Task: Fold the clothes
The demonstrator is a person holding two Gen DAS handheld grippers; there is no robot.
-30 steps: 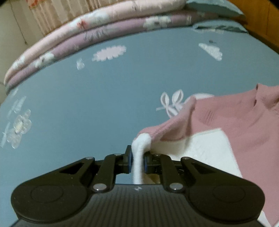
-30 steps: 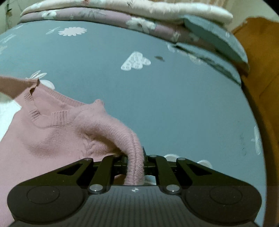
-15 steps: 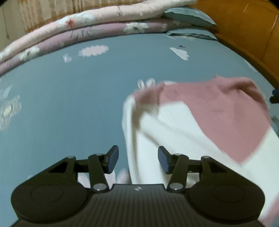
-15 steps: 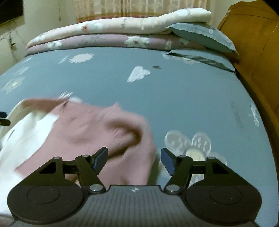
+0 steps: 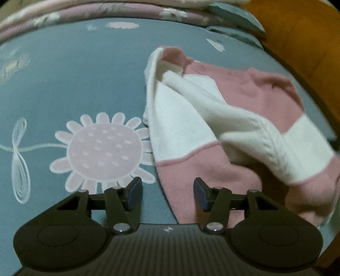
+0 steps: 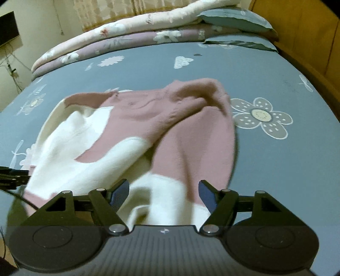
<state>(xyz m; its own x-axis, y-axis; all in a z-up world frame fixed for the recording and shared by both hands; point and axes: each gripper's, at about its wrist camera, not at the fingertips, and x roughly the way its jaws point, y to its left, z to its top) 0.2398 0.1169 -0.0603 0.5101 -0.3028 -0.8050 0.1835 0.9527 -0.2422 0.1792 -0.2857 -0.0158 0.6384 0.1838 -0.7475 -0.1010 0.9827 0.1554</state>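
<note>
A pink and white knit sweater (image 5: 223,118) lies loosely heaped on the blue flowered bed sheet (image 5: 74,74), with a white sleeve draped across it. In the left wrist view my left gripper (image 5: 167,194) hovers open at the sweater's near left edge, nothing between its fingers. The right wrist view shows the same sweater (image 6: 148,131), its pink part folded over on the right. My right gripper (image 6: 163,194) is open just above the sweater's near white and pink edge, holding nothing. The left gripper's tip (image 6: 12,176) shows at the left edge of that view.
Folded floral quilts (image 6: 131,36) and grey-blue pillows (image 6: 235,18) are stacked along the far side of the bed. A wooden headboard (image 6: 308,31) runs along the right. Bare sheet (image 6: 286,169) lies to the right of the sweater. A wall with a dark screen (image 6: 7,27) stands at far left.
Both grippers let go of the sweater's sleeves and opened. They drew back toward the near side, and the sweater dropped onto the sheet in a loose heap.
</note>
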